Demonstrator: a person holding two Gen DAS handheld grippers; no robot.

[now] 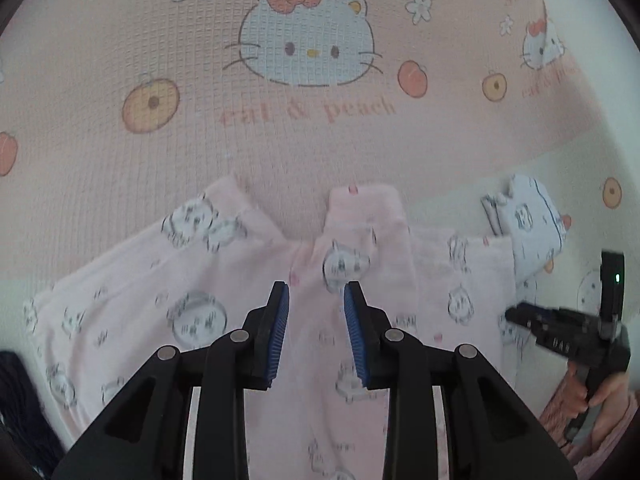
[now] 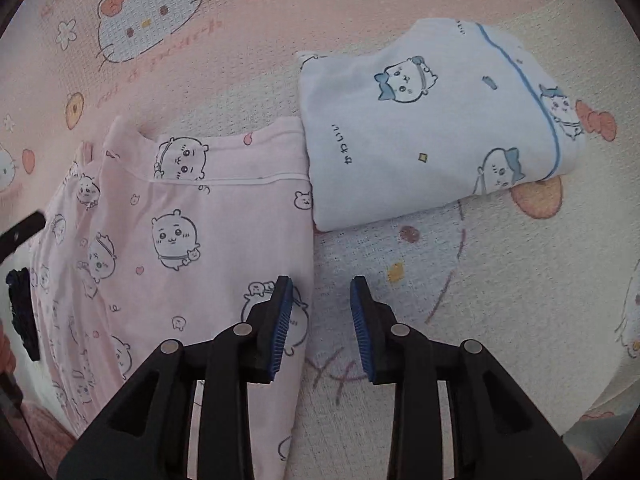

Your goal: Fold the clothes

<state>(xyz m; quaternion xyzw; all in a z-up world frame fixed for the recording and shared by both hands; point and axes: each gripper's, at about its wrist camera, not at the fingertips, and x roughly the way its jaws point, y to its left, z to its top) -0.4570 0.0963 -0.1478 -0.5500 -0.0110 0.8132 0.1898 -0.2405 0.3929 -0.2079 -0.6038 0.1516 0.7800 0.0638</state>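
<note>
A pink pyjama garment [image 1: 132,320] printed with small cartoon animals lies spread flat on a pink and cream cat-print sheet [image 1: 100,152]. My left gripper [image 1: 316,320] hovers above its middle, below the collar, open, with only flat cloth showing in the gap. In the right wrist view the same pink garment [image 2: 180,240] fills the left half. My right gripper [image 2: 320,320] is open over its right edge, one finger above the cloth and the other above the sheet [image 2: 480,280]. A hand holds the right gripper [image 1: 560,332] at the garment's right side.
A folded white garment with blue trim [image 2: 420,120] lies on the sheet, touching the pink garment's upper right corner; it also shows in the left wrist view [image 1: 528,220]. A dark blue item [image 2: 20,312] sits at the pink garment's left edge.
</note>
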